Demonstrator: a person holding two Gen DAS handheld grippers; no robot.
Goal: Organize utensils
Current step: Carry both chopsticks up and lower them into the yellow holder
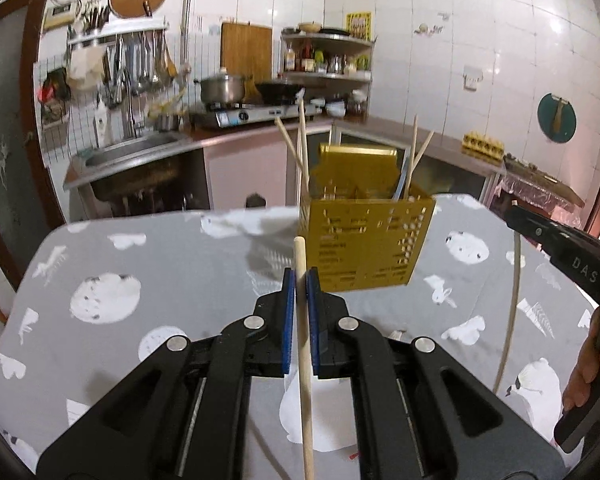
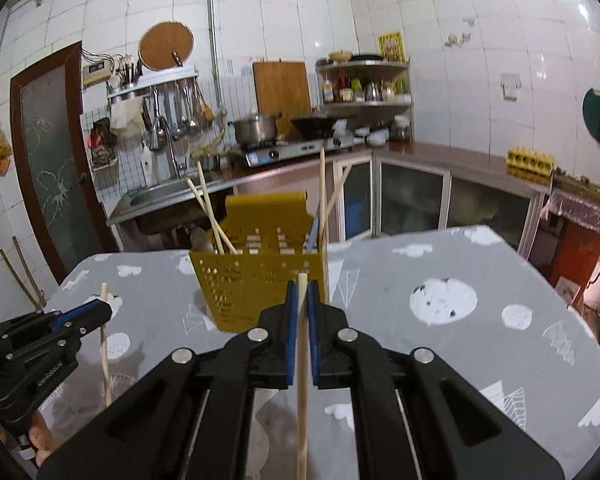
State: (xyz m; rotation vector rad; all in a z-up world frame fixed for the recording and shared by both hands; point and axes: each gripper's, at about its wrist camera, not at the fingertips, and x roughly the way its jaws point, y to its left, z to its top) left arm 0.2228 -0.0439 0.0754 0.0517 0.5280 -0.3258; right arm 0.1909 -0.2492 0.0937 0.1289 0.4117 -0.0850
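Observation:
My left gripper (image 1: 301, 276) is shut on a pale wooden chopstick (image 1: 304, 360) that stands nearly upright between its blue pads, its top end just above them. My right gripper (image 2: 302, 290) is shut on a second wooden chopstick (image 2: 302, 408) the same way. Ahead of both stands a yellow perforated utensil holder (image 1: 364, 248) on the grey patterned tablecloth (image 1: 160, 264), with several chopsticks leaning out of it. In the right wrist view the holder (image 2: 256, 292) sits just beyond my fingertips, and the left gripper (image 2: 88, 312) with its chopstick (image 2: 105, 352) shows at lower left.
The right gripper's black body (image 1: 572, 264) and a hand (image 1: 596, 368) fill the right edge of the left wrist view. Behind the table are a sink (image 2: 168, 196), a stove with pots (image 2: 284, 144), a spice shelf (image 2: 364, 88) and counter cabinets.

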